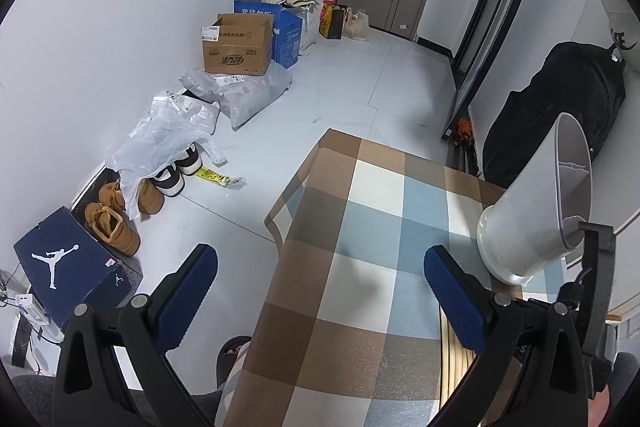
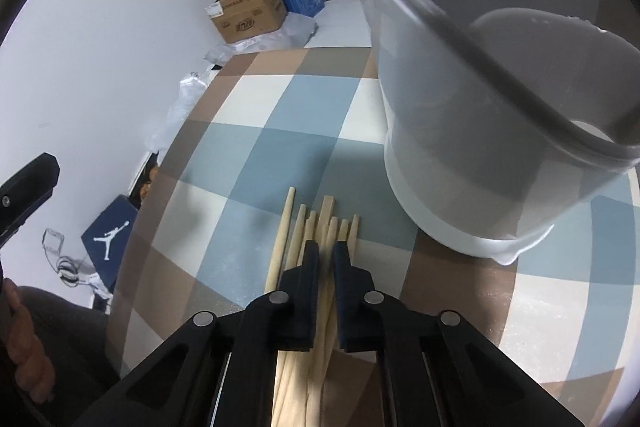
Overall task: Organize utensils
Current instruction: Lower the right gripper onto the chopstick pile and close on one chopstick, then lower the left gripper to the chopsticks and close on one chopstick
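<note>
Several wooden chopsticks [image 2: 288,227] lie in a bundle on the checkered tablecloth [image 2: 248,155]. My right gripper [image 2: 326,251] is low over the bundle, its fingers closed to a narrow gap around one or two chopsticks. A white plastic holder cup [image 2: 472,163] stands just right of the bundle; it also shows in the left wrist view [image 1: 532,211]. My left gripper [image 1: 320,263] is open and empty above the table's left edge. The chopsticks show in that view only as a striped strip [image 1: 456,351] by the right finger.
The table [image 1: 360,227] ends at its left and far edges over a grey floor. On the floor lie a blue shoe box [image 1: 68,267], shoes [image 1: 116,219], plastic bags [image 1: 168,135] and cardboard boxes [image 1: 240,43]. A black bag [image 1: 560,107] stands at the right.
</note>
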Action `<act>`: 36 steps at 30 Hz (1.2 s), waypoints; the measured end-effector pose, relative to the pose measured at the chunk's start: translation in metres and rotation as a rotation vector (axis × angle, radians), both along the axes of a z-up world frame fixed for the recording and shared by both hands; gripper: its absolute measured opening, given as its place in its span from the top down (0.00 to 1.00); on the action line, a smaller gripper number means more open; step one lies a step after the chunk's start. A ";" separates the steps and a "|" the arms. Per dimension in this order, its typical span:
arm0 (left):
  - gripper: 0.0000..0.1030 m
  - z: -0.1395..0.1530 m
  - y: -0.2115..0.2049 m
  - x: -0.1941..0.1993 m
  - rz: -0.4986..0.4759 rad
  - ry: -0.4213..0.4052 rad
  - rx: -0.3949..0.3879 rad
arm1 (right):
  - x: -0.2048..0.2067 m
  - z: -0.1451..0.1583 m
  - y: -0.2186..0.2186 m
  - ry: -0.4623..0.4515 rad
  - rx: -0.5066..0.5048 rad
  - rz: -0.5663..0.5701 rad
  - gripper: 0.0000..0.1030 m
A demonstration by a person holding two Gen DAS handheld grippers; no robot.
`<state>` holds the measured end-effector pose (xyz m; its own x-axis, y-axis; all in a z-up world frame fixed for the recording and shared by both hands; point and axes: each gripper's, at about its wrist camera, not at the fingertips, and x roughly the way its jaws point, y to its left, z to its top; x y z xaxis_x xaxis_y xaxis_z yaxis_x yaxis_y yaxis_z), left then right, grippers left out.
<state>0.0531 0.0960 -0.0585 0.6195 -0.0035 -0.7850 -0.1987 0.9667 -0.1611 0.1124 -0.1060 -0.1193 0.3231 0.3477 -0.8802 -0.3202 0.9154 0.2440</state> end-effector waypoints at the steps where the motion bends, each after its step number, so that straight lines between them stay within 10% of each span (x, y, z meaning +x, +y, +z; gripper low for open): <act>1: 0.02 0.000 0.000 0.000 -0.001 0.000 0.000 | -0.001 0.001 -0.001 -0.004 0.004 -0.002 0.95; 18: 0.10 -0.041 -0.054 0.007 -0.239 0.231 -0.058 | -0.030 0.073 -0.054 -0.150 0.209 -0.058 0.96; 36: 0.23 -0.065 -0.091 0.009 -0.248 0.369 0.128 | -0.053 0.108 -0.109 -0.263 0.332 -0.088 0.96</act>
<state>0.0616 0.0050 -0.1238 0.2917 -0.0049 -0.9565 0.0197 0.9998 0.0008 0.0590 -0.2151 -0.0116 0.5624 0.5590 -0.6093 -0.3347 0.8277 0.4504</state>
